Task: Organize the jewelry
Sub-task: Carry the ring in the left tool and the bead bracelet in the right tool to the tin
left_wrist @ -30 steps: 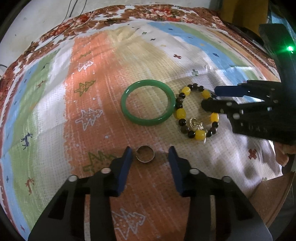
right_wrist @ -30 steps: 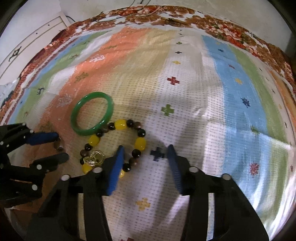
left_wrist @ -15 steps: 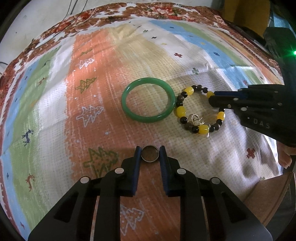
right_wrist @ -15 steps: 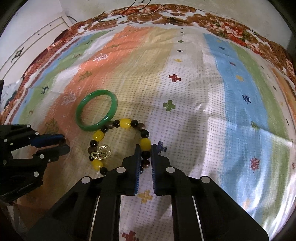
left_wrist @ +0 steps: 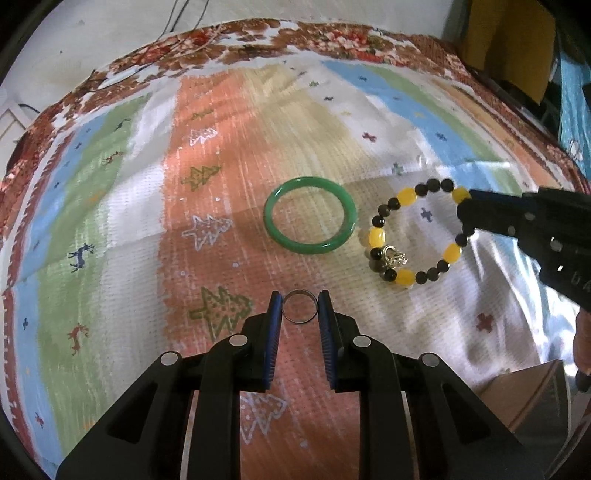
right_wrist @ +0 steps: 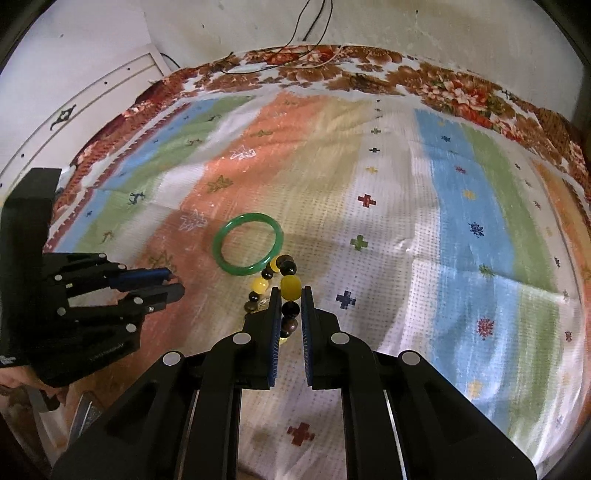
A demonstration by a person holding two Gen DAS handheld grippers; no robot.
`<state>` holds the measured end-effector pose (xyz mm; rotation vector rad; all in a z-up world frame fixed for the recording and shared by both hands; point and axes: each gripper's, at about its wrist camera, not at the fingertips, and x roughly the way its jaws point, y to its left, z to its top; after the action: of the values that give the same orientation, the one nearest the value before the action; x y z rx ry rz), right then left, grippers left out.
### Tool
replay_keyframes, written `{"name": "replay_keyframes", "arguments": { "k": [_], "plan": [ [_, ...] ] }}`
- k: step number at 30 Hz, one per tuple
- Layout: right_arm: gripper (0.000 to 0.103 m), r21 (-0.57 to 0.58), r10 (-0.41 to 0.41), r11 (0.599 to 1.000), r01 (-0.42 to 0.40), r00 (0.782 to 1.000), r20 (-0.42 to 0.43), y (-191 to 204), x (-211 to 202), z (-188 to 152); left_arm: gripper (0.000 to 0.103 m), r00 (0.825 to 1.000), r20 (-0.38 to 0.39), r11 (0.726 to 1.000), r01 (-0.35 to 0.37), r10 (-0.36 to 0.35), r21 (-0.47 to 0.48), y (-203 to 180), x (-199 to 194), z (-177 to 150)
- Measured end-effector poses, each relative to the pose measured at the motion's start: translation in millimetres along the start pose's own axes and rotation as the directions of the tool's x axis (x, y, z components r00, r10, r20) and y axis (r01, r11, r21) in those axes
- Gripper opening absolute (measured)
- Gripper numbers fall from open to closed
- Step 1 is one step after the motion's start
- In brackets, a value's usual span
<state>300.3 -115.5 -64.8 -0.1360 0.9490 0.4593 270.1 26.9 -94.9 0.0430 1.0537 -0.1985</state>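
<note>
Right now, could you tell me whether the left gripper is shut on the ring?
Shut: the left gripper has both fingertips against the metal ring.

Home bedroom, patterned bedspread (right_wrist: 406, 229), white wall (right_wrist: 406, 29)

**Clearance: jewelry cluster at centre, open cloth elsewhere**

Green bangle (left_wrist: 310, 216) lies flat mid-cloth; beaded bracelet (left_wrist: 419, 236) hangs just right of it. The striped bedspread (left_wrist: 110, 221) is unobstructed left and far. Right gripper (left_wrist: 466, 216) blocks the right side; cardboard box (left_wrist: 528, 395) occupies the near-right corner.
</note>
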Motion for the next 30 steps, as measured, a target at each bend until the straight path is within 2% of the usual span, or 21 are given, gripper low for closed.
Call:
{"name": "replay_keyframes", "arguments": {
  "k": [6, 30],
  "plan": [
    [0.011, 0.003, 0.003, 1.0, -0.003, 1.0, 0.008, 0.9, -11.4, -3.0, 0.019, 0.999, 0.031, 0.999, 0.021, -0.02, -0.026, -1.4, -17.5, -1.0],
    [0.011, -0.011, 0.012, 1.0, -0.011, 0.998, 0.058, 16.9, -52.8, -18.9, 0.019, 0.989, 0.136, 0.998, 0.052, -0.049, -0.018, -18.9, -69.8, -13.6]
  ]
}}
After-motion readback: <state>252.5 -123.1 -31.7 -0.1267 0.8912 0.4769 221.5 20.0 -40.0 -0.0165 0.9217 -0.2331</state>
